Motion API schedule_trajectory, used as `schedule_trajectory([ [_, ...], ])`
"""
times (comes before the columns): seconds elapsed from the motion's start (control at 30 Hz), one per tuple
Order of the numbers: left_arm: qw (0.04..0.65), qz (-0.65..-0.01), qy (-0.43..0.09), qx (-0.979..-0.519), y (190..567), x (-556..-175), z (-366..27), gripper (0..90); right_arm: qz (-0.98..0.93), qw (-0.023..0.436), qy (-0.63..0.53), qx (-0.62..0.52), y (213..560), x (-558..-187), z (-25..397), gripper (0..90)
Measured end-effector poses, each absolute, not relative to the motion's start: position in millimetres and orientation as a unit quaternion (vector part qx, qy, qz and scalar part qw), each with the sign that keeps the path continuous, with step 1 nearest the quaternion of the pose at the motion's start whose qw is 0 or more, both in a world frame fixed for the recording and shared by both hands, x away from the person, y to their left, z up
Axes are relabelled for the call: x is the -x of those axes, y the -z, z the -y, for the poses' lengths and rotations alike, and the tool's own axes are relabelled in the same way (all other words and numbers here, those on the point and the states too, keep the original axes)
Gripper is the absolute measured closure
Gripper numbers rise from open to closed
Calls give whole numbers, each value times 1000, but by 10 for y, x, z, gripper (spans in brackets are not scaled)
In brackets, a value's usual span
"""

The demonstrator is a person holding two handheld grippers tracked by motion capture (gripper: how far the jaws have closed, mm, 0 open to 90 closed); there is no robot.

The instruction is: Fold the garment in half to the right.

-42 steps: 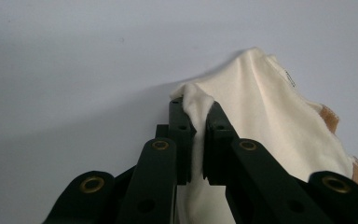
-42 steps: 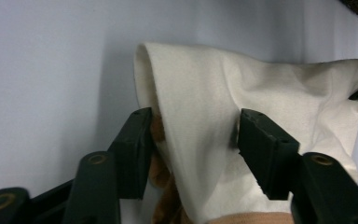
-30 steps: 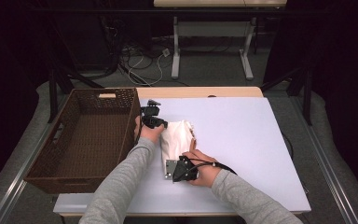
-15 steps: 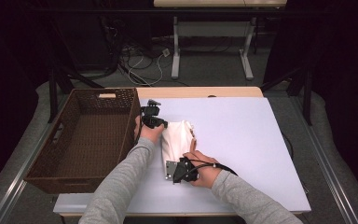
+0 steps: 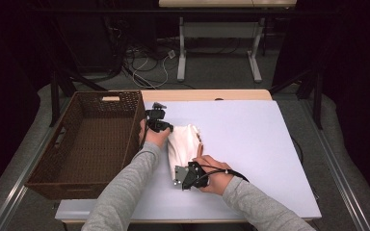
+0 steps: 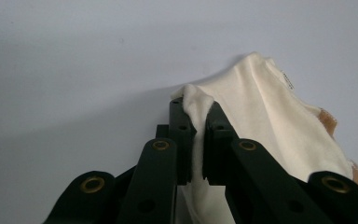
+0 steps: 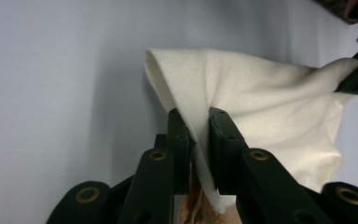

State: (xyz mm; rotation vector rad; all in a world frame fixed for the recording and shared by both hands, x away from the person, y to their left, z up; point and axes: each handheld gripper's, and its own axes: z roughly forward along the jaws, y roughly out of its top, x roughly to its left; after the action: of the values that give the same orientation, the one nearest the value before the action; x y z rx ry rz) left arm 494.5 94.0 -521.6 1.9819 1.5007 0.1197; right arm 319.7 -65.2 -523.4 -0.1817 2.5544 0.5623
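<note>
cream cloth (image 5: 183,144) on the white table (image 5: 250,139), beside the basket (image 5: 91,144), barely shifted over the last second. left gripper (image 6: 196,128) and right gripper (image 7: 198,135) each pinch an edge; lift into the basket looks next.

a white table (image 5: 250,139) carries cream cloth (image 5: 183,144) and wicker basket (image 5: 89,144).

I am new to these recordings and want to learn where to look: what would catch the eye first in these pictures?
First, the cream cloth in the middle of the pale table, pinched at two ends. The left tongs are shut on one bunched corner and the right tongs on a fold nearer the person, so the cloth hangs stretched between them. Next comes the big brown wicker basket at the table's left edge, just beside the left hand.
</note>
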Motion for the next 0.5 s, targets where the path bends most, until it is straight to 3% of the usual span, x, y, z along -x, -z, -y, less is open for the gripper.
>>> schedule_trajectory([
  [0.5, 325, -564, -48, -758, 5142, -4915, -915, 846, -933, 285, -210, 72, 5097, -3115, 676, 799],
])
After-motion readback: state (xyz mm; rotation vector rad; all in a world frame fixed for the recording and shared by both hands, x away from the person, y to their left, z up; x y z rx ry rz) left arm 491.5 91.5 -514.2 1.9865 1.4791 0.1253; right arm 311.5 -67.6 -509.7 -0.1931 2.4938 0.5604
